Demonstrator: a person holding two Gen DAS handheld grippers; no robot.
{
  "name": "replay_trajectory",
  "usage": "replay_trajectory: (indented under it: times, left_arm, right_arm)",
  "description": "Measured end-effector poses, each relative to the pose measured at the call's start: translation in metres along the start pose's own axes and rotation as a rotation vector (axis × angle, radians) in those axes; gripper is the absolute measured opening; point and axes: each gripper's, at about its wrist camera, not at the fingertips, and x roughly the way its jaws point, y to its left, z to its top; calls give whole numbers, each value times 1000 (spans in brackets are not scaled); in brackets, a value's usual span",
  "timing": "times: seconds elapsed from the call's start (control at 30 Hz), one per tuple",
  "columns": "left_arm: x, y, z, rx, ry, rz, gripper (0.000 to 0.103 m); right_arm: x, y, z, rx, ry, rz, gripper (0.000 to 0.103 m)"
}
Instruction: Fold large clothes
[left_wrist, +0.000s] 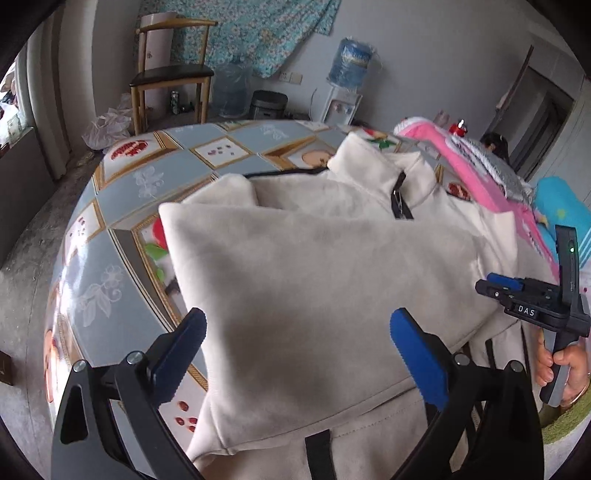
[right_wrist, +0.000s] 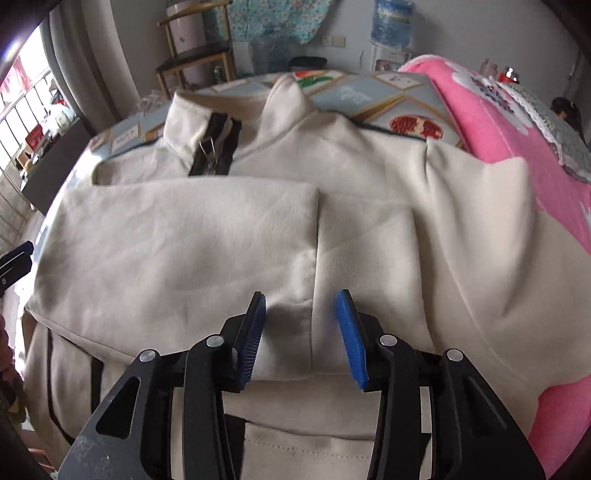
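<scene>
A cream zip-neck jacket (left_wrist: 325, 266) lies on the patterned table (left_wrist: 155, 173), with a sleeve folded across its chest and its collar and black zipper (left_wrist: 400, 199) at the far side. My left gripper (left_wrist: 295, 332) is open and empty, hovering above the folded sleeve. In the right wrist view the jacket (right_wrist: 221, 236) fills the middle, collar at the top. My right gripper (right_wrist: 301, 321) is open, its blue pads either side of the folded sleeve's cuff edge, holding nothing. The right gripper also shows in the left wrist view (left_wrist: 517, 291), at the jacket's right side.
A pink blanket (right_wrist: 517, 122) lies to the right of the jacket and a blue cloth (left_wrist: 561, 210) lies beyond it. A wooden chair (left_wrist: 173, 74), a water dispenser (left_wrist: 347, 81) and empty bottles stand behind the table. A window is at the left.
</scene>
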Motion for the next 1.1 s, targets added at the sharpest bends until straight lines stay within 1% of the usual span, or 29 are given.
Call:
replay_trajectory:
  times: [0.07,0.1,0.13,0.17,0.2,0.3,0.37,0.5,0.6,0.67,0.73,0.8,0.9,1.0,1.07,1.1]
  left_arm:
    - [16,-4,-5,13,45,32,98]
    - [23,-5,-8,19,64,55,98]
    - [29,-4,-11,23,80,82,98]
    - [30,-7,-13,39,71,104,98]
    - [31,-9,-14,46,80,121,98]
    - [36,-14,-15,71,107,167,98]
    - [37,-15,-15,81,111,180,98]
    - [38,-16,-16,96,114,185,98]
    - [37,-16,-18,110,108,181,98]
    - [37,-16,-18,118,106,177,98]
    - [37,-16,-18,119,104,176,98]
    - [37,-17,-18,119,104,178,98]
    - [37,-17,-18,121,106,177,98]
    - [38,-17,-17,121,113,176,98]
    - [38,-18,-16,122,116,177,98]
    - [38,-18,-16,121,116,178,98]
  right_arm:
    - [-2,3,-4,-29,-9,-19,41]
    - [-7,2,-3,-23,-6,-10,44]
    - [-13,-3,-1,-4,-4,12,53]
    - [-21,-10,0,22,-14,33,62]
    - [-29,-20,1,51,-34,40,65]
    - [-56,-63,4,163,-82,41,70]
    - [-73,-106,-1,280,-104,34,74]
    - [-101,-215,-20,552,-146,13,74]
    - [-118,-301,-46,769,-187,0,74]
    - [-124,-350,-64,901,-196,-23,74]
    - [-125,-394,-82,1008,-174,-64,73]
    - [-126,-429,-100,1097,-175,-85,72]
    - [-129,-474,-131,1207,-199,-78,68]
    - [-119,-502,-148,1287,-195,-72,63]
    - [-105,-515,-156,1336,-187,-27,54]
    - [-97,-519,-157,1354,-181,-14,53]
